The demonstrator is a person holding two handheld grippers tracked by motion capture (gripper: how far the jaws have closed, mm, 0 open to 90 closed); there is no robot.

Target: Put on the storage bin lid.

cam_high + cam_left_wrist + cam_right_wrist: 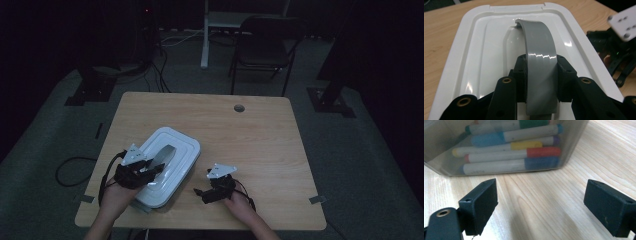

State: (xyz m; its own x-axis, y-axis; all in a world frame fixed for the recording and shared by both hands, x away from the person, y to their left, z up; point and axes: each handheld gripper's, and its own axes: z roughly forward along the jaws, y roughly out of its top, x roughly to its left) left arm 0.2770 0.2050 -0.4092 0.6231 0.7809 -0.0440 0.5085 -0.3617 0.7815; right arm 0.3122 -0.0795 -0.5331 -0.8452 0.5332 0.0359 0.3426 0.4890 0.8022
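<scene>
Left gripper clamping its fingers on the grey handle arching over the white lid of the box, sitting at the near left of the counter. Right gripper hovering just beside the box's clear wall, fingers standing wide apart and holding nothing, markers lying stacked behind that wall.

Risking, from here:
- lifting the whole box instead of the lid alone, if still latched, with nothing bracing the base;
- slipping off the glossy handle, the grip sitting near its lower end rather than mid-arch;
- tipping the box and rolling the markers about, if pulling up at a slant;
- nudging the box sideways with the open right fingers while closing in on the wall.
</scene>
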